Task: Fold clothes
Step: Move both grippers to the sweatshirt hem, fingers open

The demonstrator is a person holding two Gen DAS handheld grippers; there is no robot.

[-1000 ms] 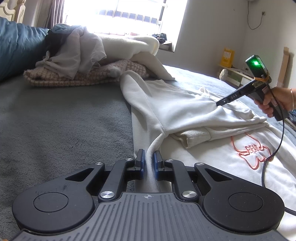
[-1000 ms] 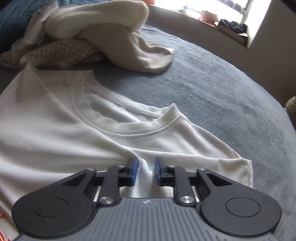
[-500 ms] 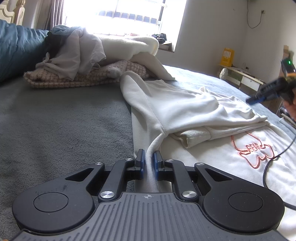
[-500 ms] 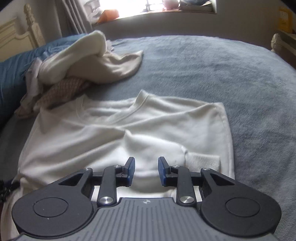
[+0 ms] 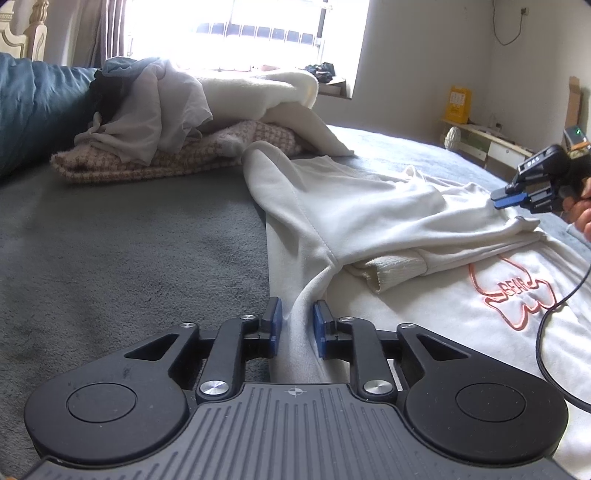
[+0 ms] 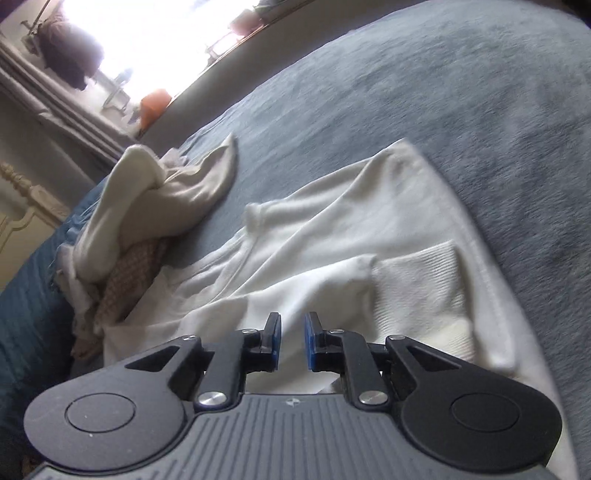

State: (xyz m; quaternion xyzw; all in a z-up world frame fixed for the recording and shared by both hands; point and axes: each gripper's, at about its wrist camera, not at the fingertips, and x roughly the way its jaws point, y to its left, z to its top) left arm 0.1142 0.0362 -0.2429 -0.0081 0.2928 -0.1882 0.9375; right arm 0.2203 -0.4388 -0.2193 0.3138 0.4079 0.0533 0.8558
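grey bed (image 5: 110, 240) bears white sweatshirt (image 5: 369, 221); left tongs (image 5: 296, 321) opening around its fold, right tongs (image 6: 291, 339) closing empty.

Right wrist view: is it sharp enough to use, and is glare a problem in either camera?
Right wrist view: tilted and smeared by motion, the white sweatshirt soft, the window blown out. Left wrist view: sharp, the window overexposed, fisheye bending the edges, the sweatshirt's red print clear.

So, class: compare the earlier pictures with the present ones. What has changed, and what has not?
The left gripper is opening, letting go of the white sweatshirt's pinched fold. The right gripper has swung away rightward, empty, jaws closing. The sweatshirt and the heaped clothes pile stayed put.
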